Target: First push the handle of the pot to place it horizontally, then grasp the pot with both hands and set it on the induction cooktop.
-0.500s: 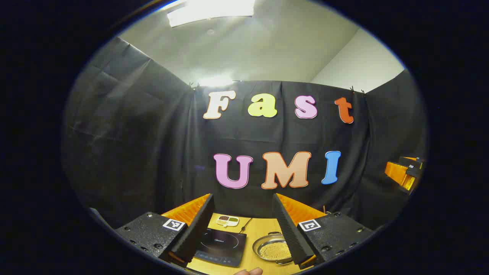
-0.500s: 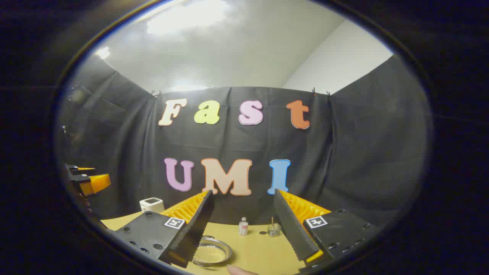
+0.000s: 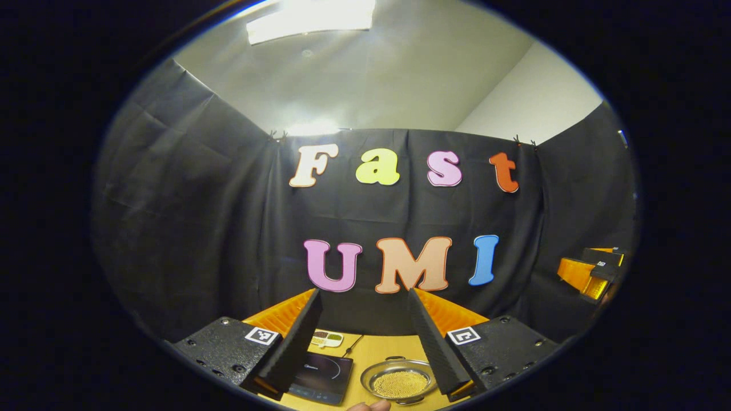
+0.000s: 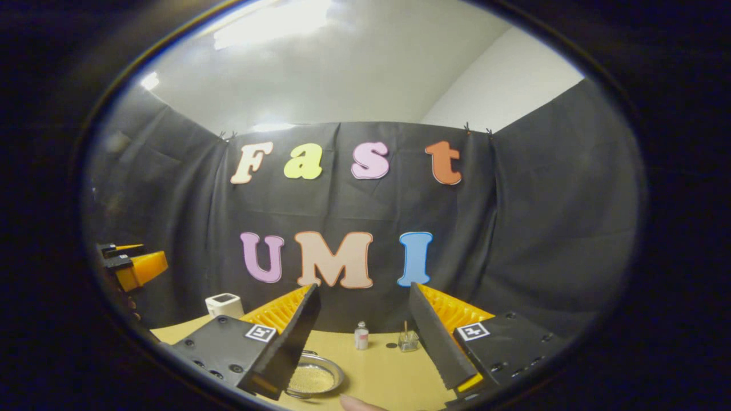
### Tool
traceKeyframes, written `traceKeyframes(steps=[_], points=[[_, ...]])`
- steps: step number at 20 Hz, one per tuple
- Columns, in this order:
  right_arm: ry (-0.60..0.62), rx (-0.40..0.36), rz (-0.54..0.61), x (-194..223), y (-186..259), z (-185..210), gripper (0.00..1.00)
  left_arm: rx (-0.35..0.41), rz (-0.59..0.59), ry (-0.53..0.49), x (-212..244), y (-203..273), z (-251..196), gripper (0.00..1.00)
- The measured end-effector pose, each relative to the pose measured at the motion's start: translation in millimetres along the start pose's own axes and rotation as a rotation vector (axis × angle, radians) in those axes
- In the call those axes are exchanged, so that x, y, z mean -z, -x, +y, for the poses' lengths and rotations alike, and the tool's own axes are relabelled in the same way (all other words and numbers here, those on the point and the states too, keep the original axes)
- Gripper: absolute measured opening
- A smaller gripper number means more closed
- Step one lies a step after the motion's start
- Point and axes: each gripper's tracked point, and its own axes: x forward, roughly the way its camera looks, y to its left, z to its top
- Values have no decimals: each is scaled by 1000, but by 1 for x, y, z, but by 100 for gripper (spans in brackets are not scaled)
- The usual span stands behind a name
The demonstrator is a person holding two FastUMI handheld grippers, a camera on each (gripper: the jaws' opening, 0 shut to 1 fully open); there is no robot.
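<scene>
A shallow silver pot point(image 3: 400, 382) holding golden grains sits on the wooden table point(image 3: 365, 357), just right of the black induction cooktop point(image 3: 320, 377). One small loop handle shows on the pot's far rim. My left gripper point(image 3: 363, 297) hangs open above the table's near side, well short of the pot, with nothing between its fingers. In the right gripper view the pot point(image 4: 313, 378) lies low and left, partly behind my left finger. My right gripper point(image 4: 363, 288) is also open and holds nothing. Each gripper shows at the edge of the other's view, the right gripper point(image 3: 588, 271) and the left gripper point(image 4: 134, 265).
A small divided dish point(image 3: 326, 339) lies behind the cooktop beside its cord. Toward the back wall stand a white box point(image 4: 224, 304), a small bottle point(image 4: 361, 335) and a glass cup with a stick point(image 4: 408, 340). A fingertip point(image 3: 371, 405) shows at the bottom edge.
The left gripper view has tipped up and swung slightly right, so the cooktop and pot sit lower and further left. The right gripper view has barely shifted. Both grippers stay open.
</scene>
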Motion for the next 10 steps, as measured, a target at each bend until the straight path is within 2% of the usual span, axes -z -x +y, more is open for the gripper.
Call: traceKeyframes(steps=[1,4,5,6,7,8,10], points=[[12,10,6,0,-4,-3,98,-2,-12,-16,-5,-2,4,87],[-16,8,5,-4,-6,8,96,22,-22,-49,-2,-1,3,87],[-18,3,5,-2,-6,10,96,21,-13,-55,1,1,3,92],[-8,0,9,1,-6,12,96,18,-14,-57,2,2,3,87],[1,-4,16,4,-5,14,96,20,-14,-52,1,2,4,92],[6,-7,25,6,-7,19,96,26,-12,-43,3,2,4,87],[-4,-8,38,9,-8,28,98,26,-8,-36,5,2,13,87]])
